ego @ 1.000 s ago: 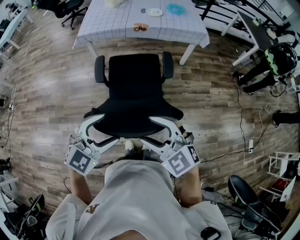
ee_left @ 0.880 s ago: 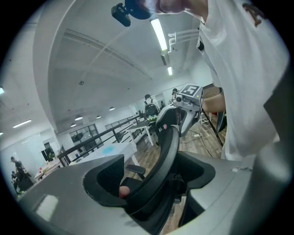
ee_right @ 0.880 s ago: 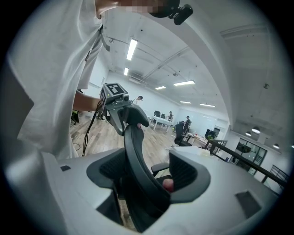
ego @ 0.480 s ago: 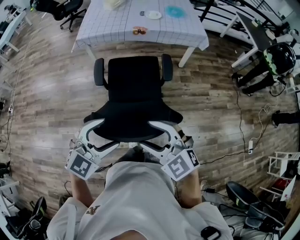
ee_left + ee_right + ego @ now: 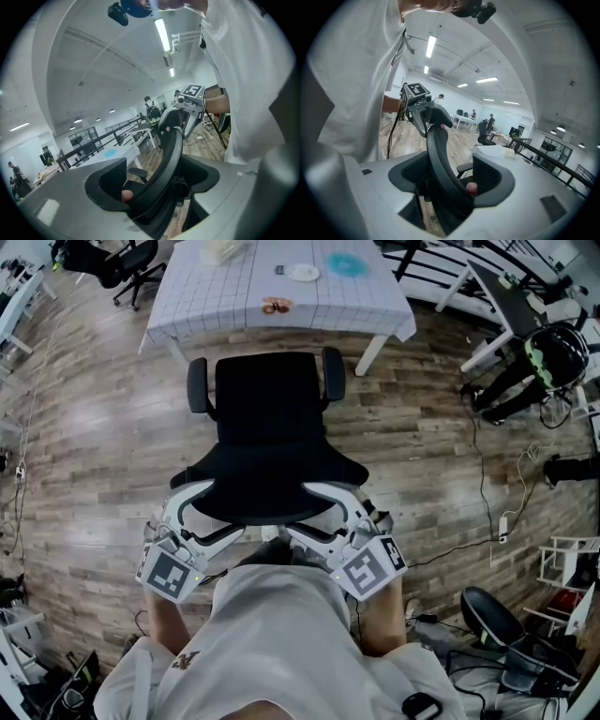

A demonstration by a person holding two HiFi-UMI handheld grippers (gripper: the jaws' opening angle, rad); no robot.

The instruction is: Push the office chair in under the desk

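Wood-plank floor [image 5: 112, 427], open office. Desk [image 5: 234, 310] under a checked cloth stands at the far side in the head view. Office chair [image 5: 272, 418] sits just in front of its near edge, seat toward it, not yet under. My left gripper [image 5: 211, 504] and right gripper [image 5: 323, 504] each straddle the backrest [image 5: 171, 150] rim at its two rear corners; jaws spread wide on both, rim lying between them, not clamped. A white plate [image 5: 305, 272] sits on the cloth.
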